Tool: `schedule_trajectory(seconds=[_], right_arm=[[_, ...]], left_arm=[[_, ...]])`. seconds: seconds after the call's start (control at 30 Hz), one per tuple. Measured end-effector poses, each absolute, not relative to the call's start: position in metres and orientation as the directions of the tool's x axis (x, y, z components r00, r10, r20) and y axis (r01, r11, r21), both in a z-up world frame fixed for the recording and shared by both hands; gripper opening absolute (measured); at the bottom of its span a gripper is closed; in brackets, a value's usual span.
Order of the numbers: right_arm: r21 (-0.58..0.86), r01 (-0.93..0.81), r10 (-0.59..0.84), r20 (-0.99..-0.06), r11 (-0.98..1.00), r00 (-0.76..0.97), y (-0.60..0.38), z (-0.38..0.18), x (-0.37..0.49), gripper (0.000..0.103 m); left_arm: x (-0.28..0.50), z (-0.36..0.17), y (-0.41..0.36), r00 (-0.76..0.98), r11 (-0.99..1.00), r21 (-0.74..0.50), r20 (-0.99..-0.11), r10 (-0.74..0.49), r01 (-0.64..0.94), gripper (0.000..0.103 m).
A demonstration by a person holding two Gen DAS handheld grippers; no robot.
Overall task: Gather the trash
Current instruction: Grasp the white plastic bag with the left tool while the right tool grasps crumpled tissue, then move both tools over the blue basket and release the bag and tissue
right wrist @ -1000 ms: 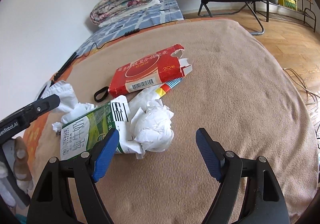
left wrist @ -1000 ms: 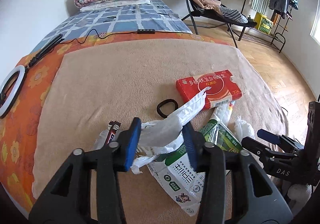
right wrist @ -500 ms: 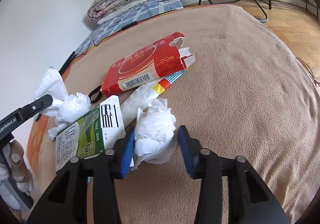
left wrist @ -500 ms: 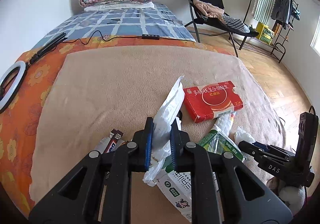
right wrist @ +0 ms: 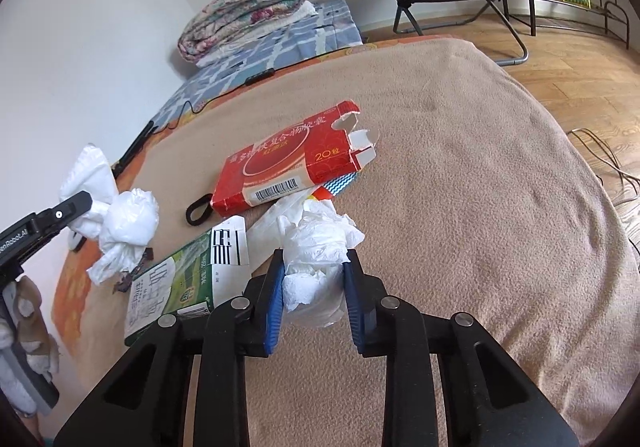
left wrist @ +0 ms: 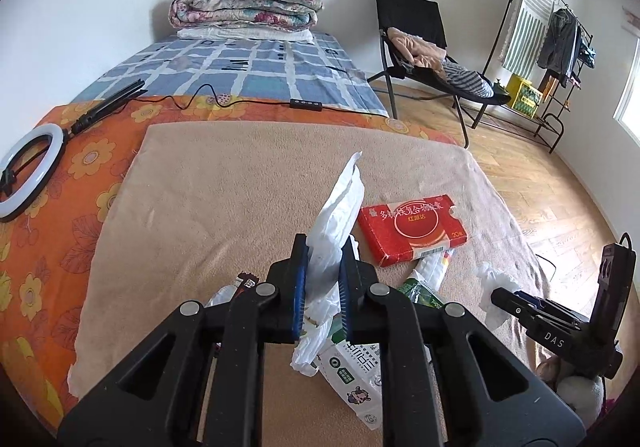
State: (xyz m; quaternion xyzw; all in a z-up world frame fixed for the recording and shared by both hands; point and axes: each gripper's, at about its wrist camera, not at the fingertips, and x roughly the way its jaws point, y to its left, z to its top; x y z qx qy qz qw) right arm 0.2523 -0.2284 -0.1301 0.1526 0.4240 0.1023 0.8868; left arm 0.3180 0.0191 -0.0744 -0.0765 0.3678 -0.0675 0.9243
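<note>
Red box (right wrist: 288,167) reads "20"; lies flat, long axis diagonal. Left gripper (left wrist: 325,247) pinches white bag (left wrist: 338,203); right gripper (right wrist: 315,259), jaws just closing, clamps tissue wad (right wrist: 320,243).

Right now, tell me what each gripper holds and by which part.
Left gripper: white plastic bag, pinched around its bunched middle. Right gripper: crumpled tissue wad, clamped on its sides, near its lower end.
</note>
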Motion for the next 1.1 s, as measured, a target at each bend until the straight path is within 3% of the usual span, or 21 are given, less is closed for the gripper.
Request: schedule_trajectory(seconds=[0.5, 1.1], right_arm=[[0.309, -0.210, 0.367, -0.651, 0.928, 0.664, -0.205, -0.070, 0.186, 0.025], [0.267, -0.382, 0.456, -0.663, 0.885, 0.594, -0.158, -0.061, 0.079, 0.026]], left_arm=[[0.226, -0.029, 0.050, 0.758, 0.964, -0.248, -0.609, -0.236, 0.101, 0.012], [0.102, -0.067, 0.051, 0.674, 0.948, -0.298, -0.677, -0.294, 0.114, 0.012]])
